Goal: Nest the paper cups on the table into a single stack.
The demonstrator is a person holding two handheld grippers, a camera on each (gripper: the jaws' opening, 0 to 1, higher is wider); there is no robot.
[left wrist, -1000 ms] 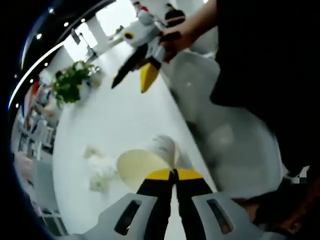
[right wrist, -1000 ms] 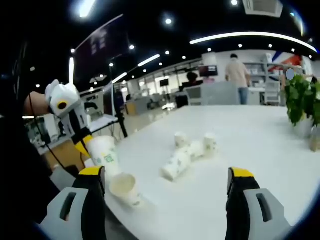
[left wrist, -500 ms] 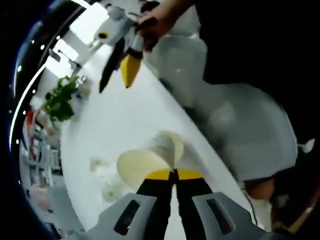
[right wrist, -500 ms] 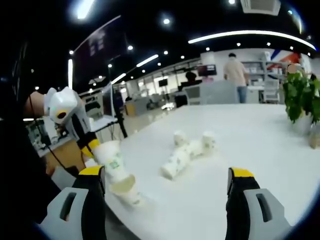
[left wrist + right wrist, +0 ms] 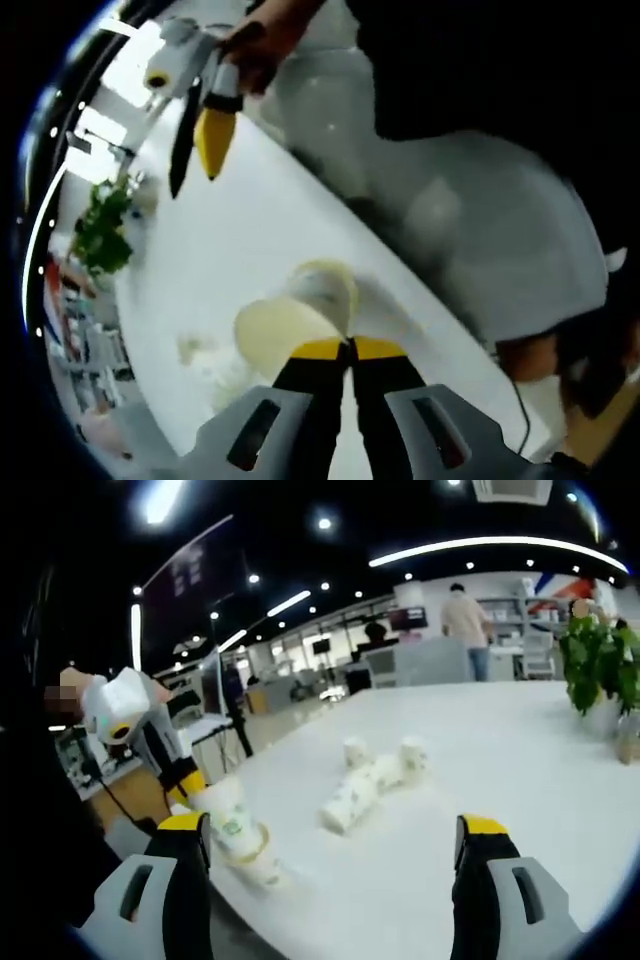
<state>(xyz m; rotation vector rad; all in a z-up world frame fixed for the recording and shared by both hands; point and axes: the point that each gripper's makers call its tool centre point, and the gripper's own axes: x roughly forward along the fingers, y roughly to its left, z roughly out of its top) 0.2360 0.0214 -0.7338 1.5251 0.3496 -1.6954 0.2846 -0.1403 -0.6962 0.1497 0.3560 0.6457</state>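
My left gripper (image 5: pixel 350 345) is shut on the rim of a white paper cup (image 5: pixel 275 335) whose cream inside faces the camera. Just beyond it a second cup (image 5: pixel 325 290) lies near the table's edge. In the right gripper view the left gripper (image 5: pixel 185 780) comes in from the left, and its held cup (image 5: pixel 228 815) presses mouth-down into the lying cup (image 5: pixel 258 865). Several more cups (image 5: pixel 370 780) lie in a loose heap mid-table. My right gripper (image 5: pixel 334 827) is open with nothing between its fingers. It also hangs over the table's far end (image 5: pixel 195 183).
The white table (image 5: pixel 520 770) runs far back to a potted plant (image 5: pixel 600 665). A grey chair (image 5: pixel 480 230) stands just off the table's edge beside the person's dark clothing. People and desks fill the office behind.
The left gripper has tilted and lowered its cup from above the table's edge down onto the lying cup. The right gripper has barely moved.
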